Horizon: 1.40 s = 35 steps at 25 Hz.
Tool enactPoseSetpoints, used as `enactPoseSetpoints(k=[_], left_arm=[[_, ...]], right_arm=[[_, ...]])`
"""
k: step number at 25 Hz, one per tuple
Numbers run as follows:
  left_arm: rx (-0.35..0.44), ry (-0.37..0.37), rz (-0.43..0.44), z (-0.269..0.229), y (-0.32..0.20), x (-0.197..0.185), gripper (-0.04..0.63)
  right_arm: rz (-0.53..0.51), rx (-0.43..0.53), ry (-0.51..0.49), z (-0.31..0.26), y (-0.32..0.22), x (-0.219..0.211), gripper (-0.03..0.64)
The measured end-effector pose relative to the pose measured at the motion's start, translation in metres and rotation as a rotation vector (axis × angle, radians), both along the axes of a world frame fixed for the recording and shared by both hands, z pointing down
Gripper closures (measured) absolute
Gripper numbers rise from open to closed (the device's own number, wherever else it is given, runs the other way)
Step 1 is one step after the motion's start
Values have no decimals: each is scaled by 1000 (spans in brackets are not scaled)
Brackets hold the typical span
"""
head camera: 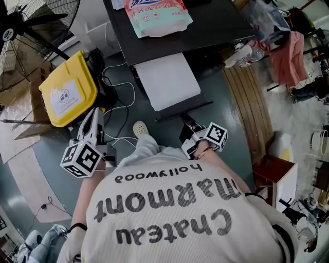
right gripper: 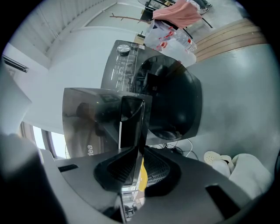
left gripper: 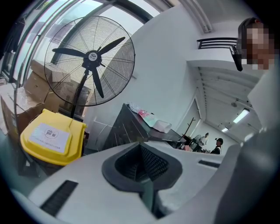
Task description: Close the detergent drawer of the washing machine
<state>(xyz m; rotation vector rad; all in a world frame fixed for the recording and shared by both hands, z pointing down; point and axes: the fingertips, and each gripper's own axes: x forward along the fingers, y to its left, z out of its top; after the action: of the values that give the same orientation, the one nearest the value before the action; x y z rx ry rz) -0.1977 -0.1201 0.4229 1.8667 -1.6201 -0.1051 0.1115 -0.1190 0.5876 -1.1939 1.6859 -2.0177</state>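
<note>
right gripper (right gripper: 133,164) clenched on glossy dark front edge of pulled-out detergent drawer (right gripper: 131,122) straight ahead, set to push it in | left gripper (left gripper: 148,192) closed, empty, idle, with yellow plastic bin (left gripper: 52,138) off its left

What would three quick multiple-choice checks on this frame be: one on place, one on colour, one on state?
1. Where is the detergent bag?
A. on top of the washing machine
B. on the floor
C. on a chair

2. What colour is the bin lid beside the fan?
A. blue
B. yellow
C. red

3. How is the detergent drawer?
A. pushed in flush
B. pulled out
C. taken off and lying on the floor

Answers:
1 A: the bag lies on the machine's dark top in the head view.
2 B: the lid is plainly yellow in both the head view and the left gripper view.
3 B: the drawer juts out from the machine's front.
</note>
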Motion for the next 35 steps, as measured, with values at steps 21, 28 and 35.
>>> enactPoseSetpoints(k=[21, 28, 35], left_arm=[[62, -7, 61, -21, -61, -31, 588], [72, 10, 74, -19, -80, -35, 588], [90, 18, 76, -21, -92, -41, 588]], right_arm=[[56, 6, 14, -7, -21, -3, 540], [73, -14, 20, -4, -25, -3, 540], [75, -28, 31, -6, -35, -10, 540]])
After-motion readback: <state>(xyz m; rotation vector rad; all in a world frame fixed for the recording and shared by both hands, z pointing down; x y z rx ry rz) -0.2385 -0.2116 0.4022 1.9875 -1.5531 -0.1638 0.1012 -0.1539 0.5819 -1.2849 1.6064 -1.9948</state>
